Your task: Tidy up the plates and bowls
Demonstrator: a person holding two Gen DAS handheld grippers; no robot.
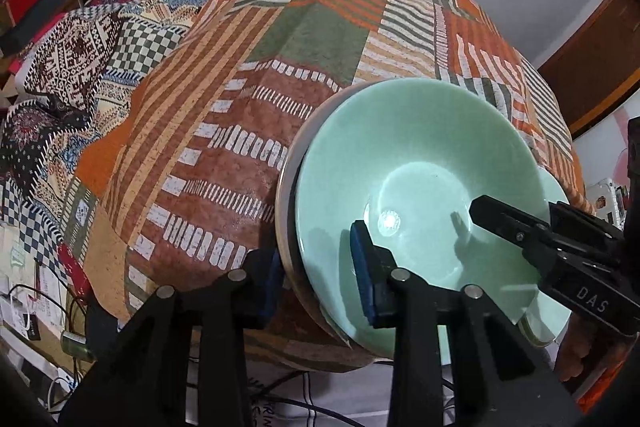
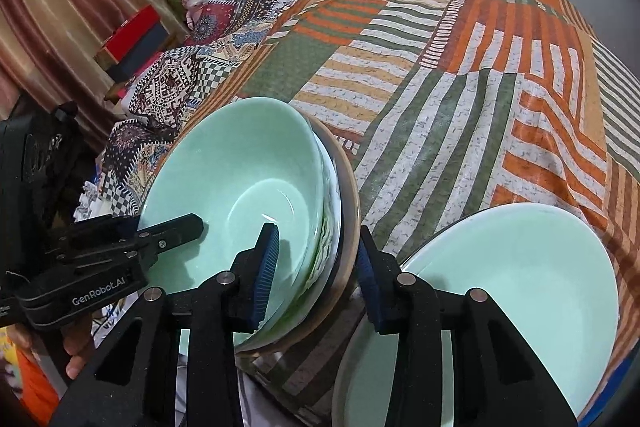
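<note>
Green bowl stack is pinched at opposite rims by both tongs, left and right; an even, level lift is called for next.

"DAS" is read in white on the right gripper body at four o'clock; "GenRobot.AI" is printed on the left gripper at eight o'clock.

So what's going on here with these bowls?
A person is working with a gripper in each hand on a stack of dishes topped by a green bowl, on a patchwork cloth. The left gripper straddles one side of the stack's rim, the right gripper the opposite side, one finger inside the bowl and one outside. Both look clamped on, as if to carry it. Another green bowl sits beside the stack.
</note>
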